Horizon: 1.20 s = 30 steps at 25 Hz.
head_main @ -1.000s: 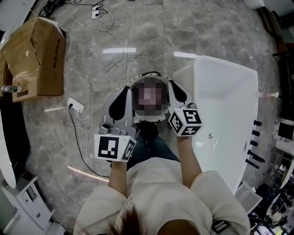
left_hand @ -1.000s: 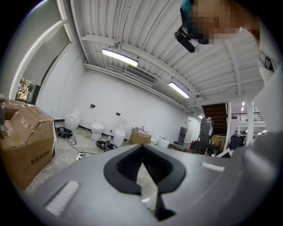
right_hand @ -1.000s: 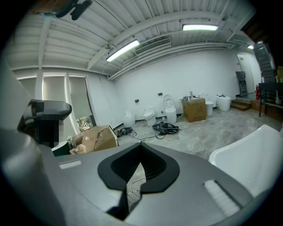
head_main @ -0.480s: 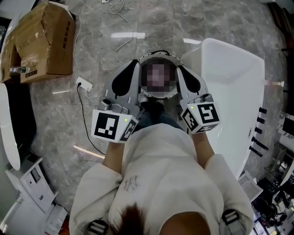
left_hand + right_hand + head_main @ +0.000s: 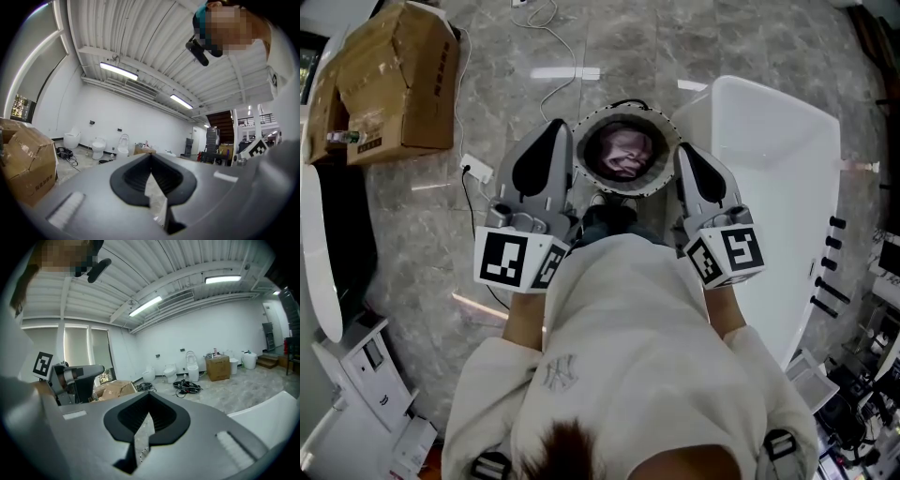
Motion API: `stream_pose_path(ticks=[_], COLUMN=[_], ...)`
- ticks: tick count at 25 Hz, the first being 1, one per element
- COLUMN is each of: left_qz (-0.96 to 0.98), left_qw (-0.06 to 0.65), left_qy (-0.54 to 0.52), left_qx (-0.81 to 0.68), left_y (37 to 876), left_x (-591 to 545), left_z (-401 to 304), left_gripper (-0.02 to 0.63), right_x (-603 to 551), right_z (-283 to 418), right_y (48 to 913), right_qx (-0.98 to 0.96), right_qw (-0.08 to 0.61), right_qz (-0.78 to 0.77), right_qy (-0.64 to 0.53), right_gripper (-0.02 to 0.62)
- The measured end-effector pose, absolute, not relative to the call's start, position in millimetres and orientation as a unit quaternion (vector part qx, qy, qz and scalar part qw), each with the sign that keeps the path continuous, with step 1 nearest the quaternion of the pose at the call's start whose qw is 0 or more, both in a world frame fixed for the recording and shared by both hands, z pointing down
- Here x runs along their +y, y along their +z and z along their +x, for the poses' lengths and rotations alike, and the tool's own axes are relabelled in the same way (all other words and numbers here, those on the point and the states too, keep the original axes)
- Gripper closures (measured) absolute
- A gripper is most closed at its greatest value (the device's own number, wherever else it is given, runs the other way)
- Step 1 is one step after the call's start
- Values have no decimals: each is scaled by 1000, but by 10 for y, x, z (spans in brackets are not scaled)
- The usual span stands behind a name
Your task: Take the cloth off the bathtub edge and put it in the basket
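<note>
Not much to read here: only making out the black-and-white square markers on the cubes of the left gripper (image 5: 555, 129) and the right gripper (image 5: 682, 152), plus a small grey emblem (image 5: 555, 372) on the white sweatshirt (image 5: 619, 356) that looks like interlocked letters but is too small to call. Also spotting a printed label on the side of the cardboard box (image 5: 394, 80) over at the far left, print way too tiny to read. Found the cloth (image 5: 625, 155), pinkish and crumpled, down inside the round basket (image 5: 626, 110), standing on the grey marbled floor (image 5: 487, 94) just beside the white bathtub (image 5: 773, 178). From the head view, sits right between the two claw tips, left tip just beside the rim on one side, right tip just beside it on the other, neither one on the cloth. Calling both claws fully shut: pads pressed together in each gripper view, nothing pinched between them. Holding both out in front of the body, bare forearms (image 5: 525, 319) roughly parallel and poking out of the white sleeves, hands tucked out of sight under the cubes. Pointing forward and fairly level too, going by the gripper views, which look out across the room at a few white toilets (image 5: 98, 147) and up at the ceiling lights (image 5: 118, 71). Can also see a white power strip (image 5: 476, 169) with its cable lying on the floor left of the left gripper.
</note>
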<state>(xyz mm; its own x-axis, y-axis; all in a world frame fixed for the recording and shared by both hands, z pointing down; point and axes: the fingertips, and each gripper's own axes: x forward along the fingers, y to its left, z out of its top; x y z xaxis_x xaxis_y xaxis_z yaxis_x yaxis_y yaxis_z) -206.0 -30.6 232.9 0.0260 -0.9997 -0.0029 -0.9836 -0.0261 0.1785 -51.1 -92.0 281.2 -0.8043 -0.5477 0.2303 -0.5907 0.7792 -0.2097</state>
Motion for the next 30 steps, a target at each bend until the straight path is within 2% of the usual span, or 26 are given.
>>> stream_pose_path(ticks=[30], left_qz=[719], left_qw=[57], left_qy=[-44], left_qx=[-692], left_y=[2241], left_x=[-29], left_z=[-1938], left_gripper=[592], right_x=[-521], right_z=[-258], right_y=[2812], right_qx=[-939], right_qw=[87], right_qz=[298], right_qy=[149], right_gripper=[598])
